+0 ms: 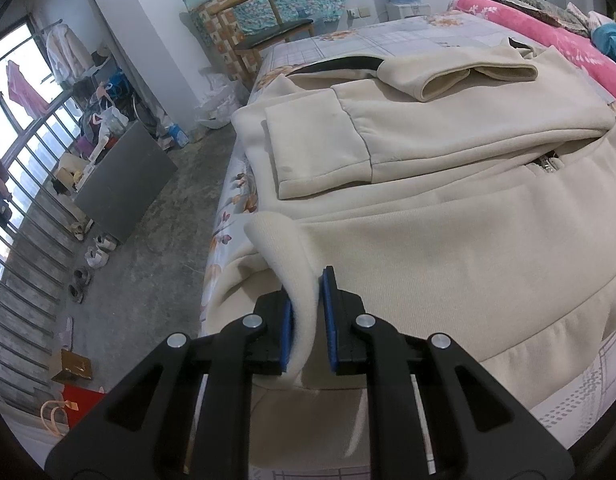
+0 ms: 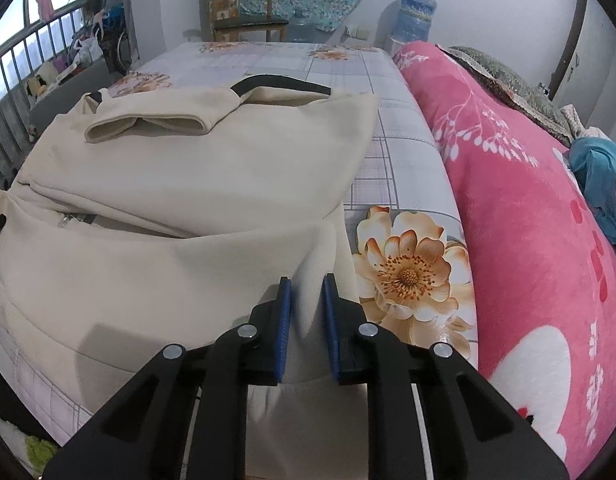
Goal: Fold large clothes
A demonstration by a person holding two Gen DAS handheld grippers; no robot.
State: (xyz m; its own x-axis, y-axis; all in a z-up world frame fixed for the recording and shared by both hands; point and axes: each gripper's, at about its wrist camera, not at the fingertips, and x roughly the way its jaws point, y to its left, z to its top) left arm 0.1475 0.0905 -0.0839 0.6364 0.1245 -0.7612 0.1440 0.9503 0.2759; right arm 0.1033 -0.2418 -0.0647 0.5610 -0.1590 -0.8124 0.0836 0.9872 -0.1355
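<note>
The left gripper (image 1: 308,312) and right gripper (image 2: 306,316) are each clamping the cream sweatshirt's (image 1: 448,240) hem; next, the 2 likely need lifting together toward the collar.

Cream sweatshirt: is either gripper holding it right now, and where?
Both. The left gripper pinches the cream sweatshirt at its near left hem corner; the right gripper pinches the ribbed hem at the near right corner.
</note>
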